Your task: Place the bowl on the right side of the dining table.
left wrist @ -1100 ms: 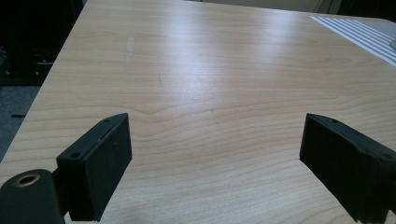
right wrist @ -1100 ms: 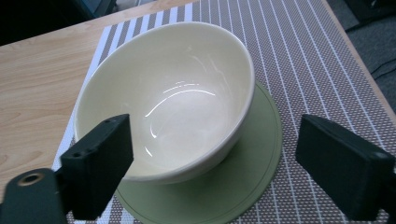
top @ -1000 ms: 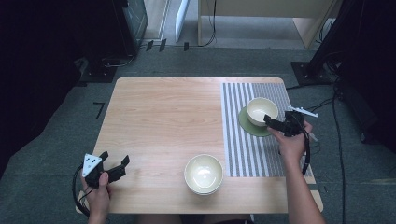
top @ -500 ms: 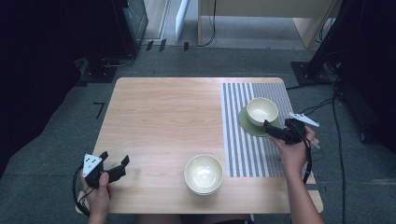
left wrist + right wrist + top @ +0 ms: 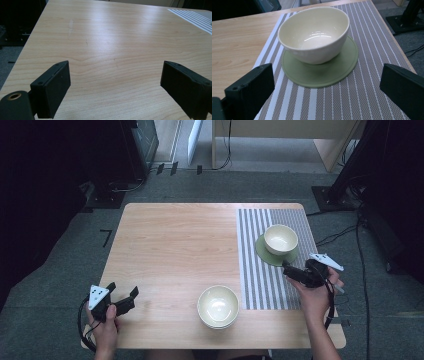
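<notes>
- The cream bowl sits upright on a round green coaster, pushed toward the coaster's far-left side, so more green shows on the near side in the right gripper view. I take that for a finished placing: bowl centred well enough to stay put.
- Coaster and bowl rest on the grey striped placemat, which covers the table's right end, at about 2 o'clock from the table's middle. The mat marks the serving spot, which would explain the bowl being set there.
- The right gripper hangs just near of the coaster, at about 5 o'clock from the bowl, apart from it. Its tongs stand wide with nothing between them; they have just been opening the last bit. Its own view looks straight at the bowl over the coaster, both black jaws flanking clear of it, which reads to me as a release and a pulling away.
- A second stack of cream bowls stands on the bare wooden table near the front edge, at 6 o'clock from the centre, just left of the mat. Probably the supply for the next setting.
- The left gripper rests at the near-left corner, around 8 o'clock, tongs wide and empty, over bare wood. It seems parked out of the way.
</notes>
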